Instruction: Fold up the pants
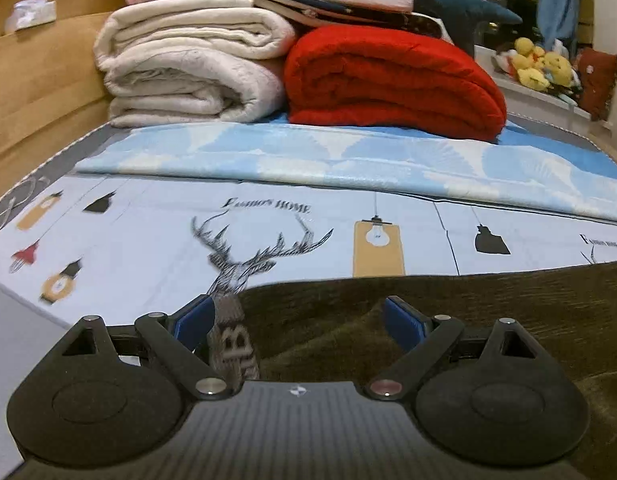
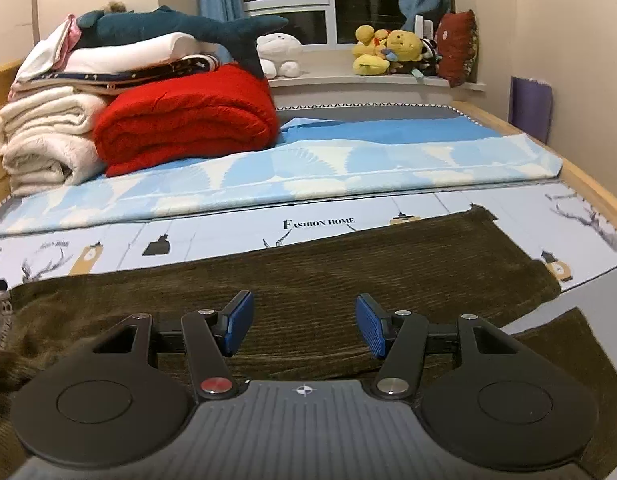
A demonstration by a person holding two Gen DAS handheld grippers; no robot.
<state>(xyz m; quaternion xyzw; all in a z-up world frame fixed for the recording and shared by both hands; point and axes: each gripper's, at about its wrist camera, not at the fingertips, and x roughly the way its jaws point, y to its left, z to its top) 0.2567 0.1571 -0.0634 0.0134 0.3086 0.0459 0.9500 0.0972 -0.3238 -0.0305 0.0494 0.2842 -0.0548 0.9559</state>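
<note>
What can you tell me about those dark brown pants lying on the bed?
The pants are dark olive-brown with fine ribs, like corduroy. They lie flat across the printed bedsheet, one leg reaching the bed's right side. A grey woven waistband with letters shows at the left end. The left tongs and right tongs are open just over the cloth; nothing is gripped.
</note>
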